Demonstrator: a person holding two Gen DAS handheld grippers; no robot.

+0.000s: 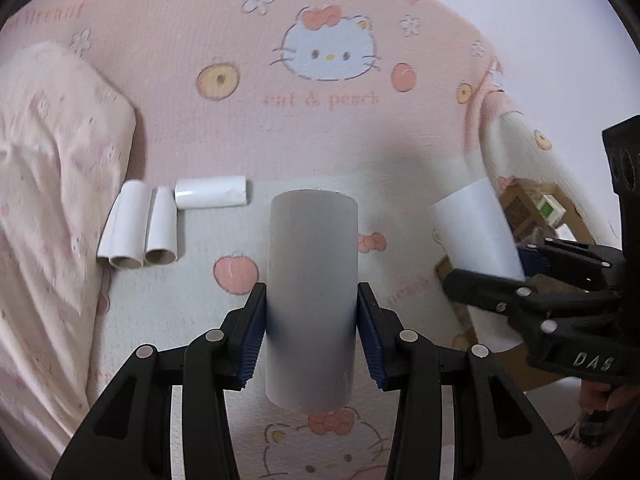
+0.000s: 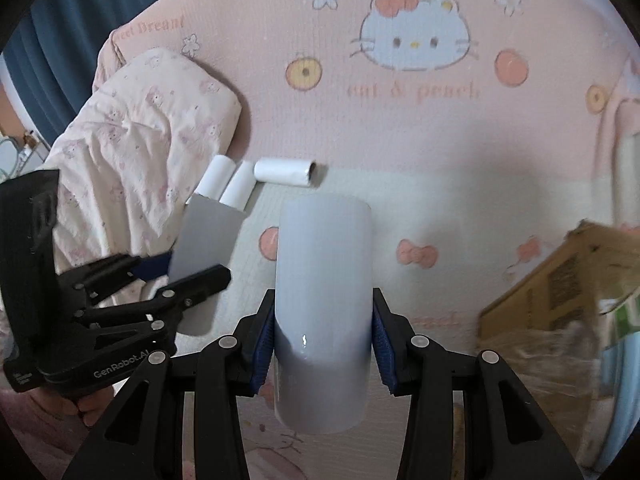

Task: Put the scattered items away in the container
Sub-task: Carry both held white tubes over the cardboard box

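You are holding one roll in each gripper above the pink cat-and-peach bedspread.

Left gripper: its blue pads are pressing on both sides of a grey-looking roll, which is standing lengthwise between the fingers, clear of the cloth. The same roll is showing at the left of the right wrist view.

Right gripper: it is clamping a glossy white roll the same way, pads tight against its flanks, with the roll's far end pointing toward the printed cat face. In the left wrist view this roll is tilting in front of the cardboard box.

Three more white rolls are lying on the bedspread beyond your grippers: two side by side and touching, open cardboard cores facing you, and a third lying crosswise just beside their far ends. They are sitting next to a rumpled pale quilt at the left.

The cardboard box is sitting at the right edge, partly cut off and blurred; you are holding neither roll inside it.
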